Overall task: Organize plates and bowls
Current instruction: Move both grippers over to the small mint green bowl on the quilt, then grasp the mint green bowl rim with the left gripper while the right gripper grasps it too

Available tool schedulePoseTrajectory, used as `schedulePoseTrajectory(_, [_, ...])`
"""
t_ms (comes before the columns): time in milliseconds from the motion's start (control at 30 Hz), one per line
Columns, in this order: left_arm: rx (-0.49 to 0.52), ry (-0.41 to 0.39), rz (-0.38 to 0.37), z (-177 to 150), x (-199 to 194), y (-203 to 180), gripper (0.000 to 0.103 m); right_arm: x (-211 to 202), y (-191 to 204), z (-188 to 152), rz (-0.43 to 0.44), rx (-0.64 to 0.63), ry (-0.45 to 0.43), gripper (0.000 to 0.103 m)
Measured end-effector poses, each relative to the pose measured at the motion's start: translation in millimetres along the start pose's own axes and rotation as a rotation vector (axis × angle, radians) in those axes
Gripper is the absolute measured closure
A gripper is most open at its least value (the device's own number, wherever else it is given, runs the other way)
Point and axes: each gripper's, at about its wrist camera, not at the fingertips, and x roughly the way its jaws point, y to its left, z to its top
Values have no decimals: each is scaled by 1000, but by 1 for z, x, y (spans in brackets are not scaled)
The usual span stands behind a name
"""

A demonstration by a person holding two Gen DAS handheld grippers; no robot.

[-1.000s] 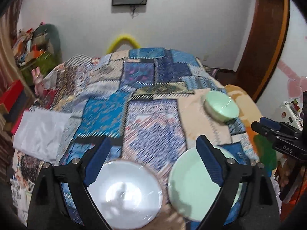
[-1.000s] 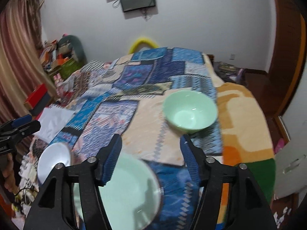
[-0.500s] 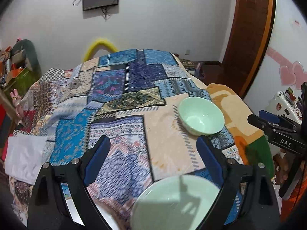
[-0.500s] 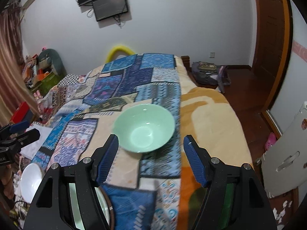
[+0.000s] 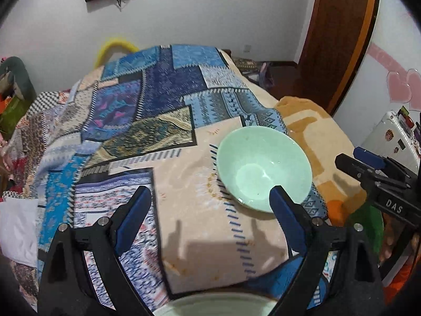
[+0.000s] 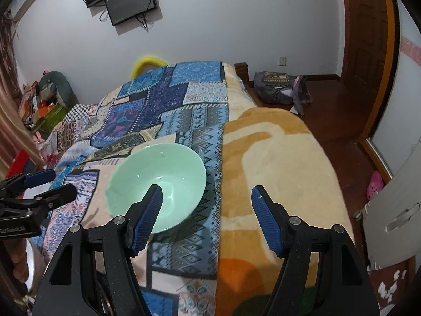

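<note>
**Both grippers hovering over the bed, green bowl ahead**

A bed (image 5: 184, 158) covered in a patchwork quilt of blues and creams is filling the room in front of me, with an orange and cream blanket (image 6: 276, 158) lying along its right side. A white wall is standing behind it, carrying a dark screen (image 6: 129, 2), and a brown wooden door frame (image 5: 339, 34) is rising at the right.

The green bowl (image 5: 263, 166) is sitting upright on the quilt, close to where quilt and blanket meet, and it is looking empty. A pale green plate (image 5: 215, 306) is just showing its rim at the bottom edge of the left wrist view, below my left gripper.

My left gripper (image 5: 210, 202) is pointing downward over the quilt with its jaws spread wide and nothing between them; its right fingertip is appearing in front of the bowl's near rim, though I cannot tell whether it is touching.

My right gripper (image 6: 208, 200) is also released, jaws apart and holding nothing. Its left fingertip is overlapping the bowl's inside in the view, while its right fingertip is hanging over the blanket. My left gripper is showing at the left edge of that view, beside the bowl.
</note>
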Motion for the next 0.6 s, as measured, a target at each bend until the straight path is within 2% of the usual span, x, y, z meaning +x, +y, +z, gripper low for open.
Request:
schedulePoseTrajectory(167, [-3, 51, -22, 7, 37, -6, 11, 21, -1, -1, 16, -16, 29, 37])
schedulePoseTrajectory(333, [16, 53, -12, 12, 62, -11, 12, 40, -1, -2, 30, -25, 58, 52])
schedulePoseTrajectory(400, [18, 59, -10, 14, 71, -10, 17, 46, -1, -4, 34, -24, 68, 55])
schedulePoseTrajectory(600, [8, 101, -14, 13, 94, -5, 38, 64, -1, -8, 52, -21, 113, 66])
